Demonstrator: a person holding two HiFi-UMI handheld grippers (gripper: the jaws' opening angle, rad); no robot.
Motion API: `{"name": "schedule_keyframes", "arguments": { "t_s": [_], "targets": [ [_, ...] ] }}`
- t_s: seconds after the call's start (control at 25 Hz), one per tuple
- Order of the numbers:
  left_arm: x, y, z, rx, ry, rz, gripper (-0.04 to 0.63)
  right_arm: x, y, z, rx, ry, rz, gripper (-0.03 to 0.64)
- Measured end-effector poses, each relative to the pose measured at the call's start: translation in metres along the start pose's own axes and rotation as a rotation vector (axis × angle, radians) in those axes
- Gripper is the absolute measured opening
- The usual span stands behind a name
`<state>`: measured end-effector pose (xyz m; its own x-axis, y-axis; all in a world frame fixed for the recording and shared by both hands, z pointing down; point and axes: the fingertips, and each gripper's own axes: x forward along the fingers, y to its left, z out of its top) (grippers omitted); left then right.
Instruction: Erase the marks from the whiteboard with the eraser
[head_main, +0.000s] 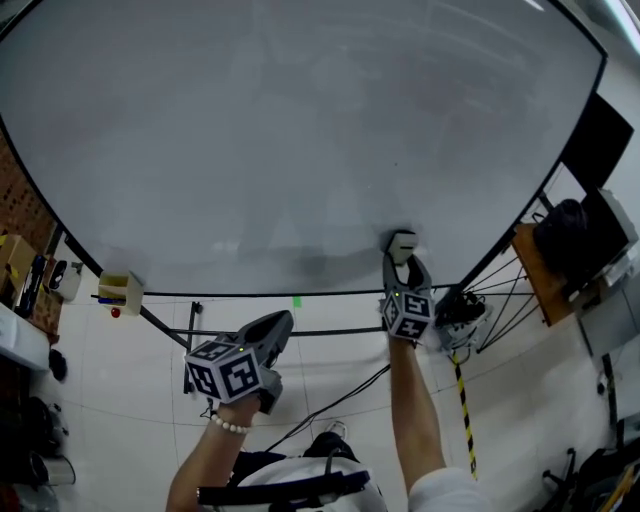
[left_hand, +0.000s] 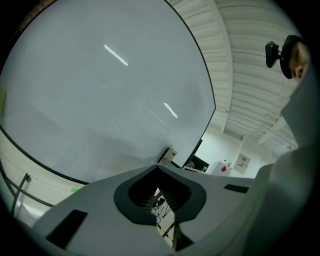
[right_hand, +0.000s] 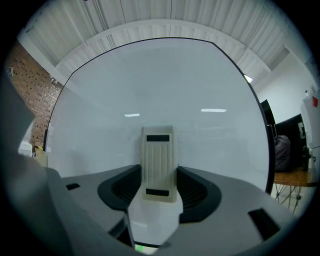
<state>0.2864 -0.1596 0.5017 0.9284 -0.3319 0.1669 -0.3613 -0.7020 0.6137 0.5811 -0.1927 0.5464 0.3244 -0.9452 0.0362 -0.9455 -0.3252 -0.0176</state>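
The whiteboard (head_main: 300, 130) fills the upper head view, and I make out no clear marks on it, only faint smudges. A cream ribbed eraser (head_main: 402, 244) is pressed flat against the board just above its bottom edge, right of centre. My right gripper (head_main: 401, 262) is shut on it. In the right gripper view the eraser (right_hand: 159, 162) stands upright between the right gripper (right_hand: 159, 176) jaws, with the whiteboard (right_hand: 165, 85) behind. My left gripper (head_main: 278, 325) hangs below the board's bottom edge, off the surface. In its own view the left gripper (left_hand: 159, 170) is shut and holds nothing, facing the whiteboard (left_hand: 100, 90).
A small box (head_main: 122, 290) hangs at the board's lower left corner. The stand's crossbar (head_main: 250, 333) runs under the board. A cable (head_main: 340, 400) and striped floor tape (head_main: 463, 420) lie below. A wooden table with a black bag (head_main: 570, 235) stands right; cluttered shelves (head_main: 20, 280) stand left.
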Motion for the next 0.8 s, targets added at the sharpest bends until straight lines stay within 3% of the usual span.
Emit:
{"name": "schedule_keyframes", "arguments": {
  "t_s": [0.16, 0.6, 0.8],
  "targets": [
    [-0.027, 0.015, 0.010, 0.009, -0.026, 0.032, -0.011, 0.004, 0.046, 0.003, -0.022, -0.007, 0.029, 0.253],
    [-0.116, 0.069, 0.027, -0.072, -0.090, 0.084, -0.011, 0.010, 0.160, -0.008, 0.043, 0.035, 0.057, 0.253],
    [-0.148, 0.094, 0.040, -0.100, -0.131, 0.111, -0.011, 0.012, 0.214, -0.006, 0.016, 0.055, 0.097, 0.253]
  ]
}}
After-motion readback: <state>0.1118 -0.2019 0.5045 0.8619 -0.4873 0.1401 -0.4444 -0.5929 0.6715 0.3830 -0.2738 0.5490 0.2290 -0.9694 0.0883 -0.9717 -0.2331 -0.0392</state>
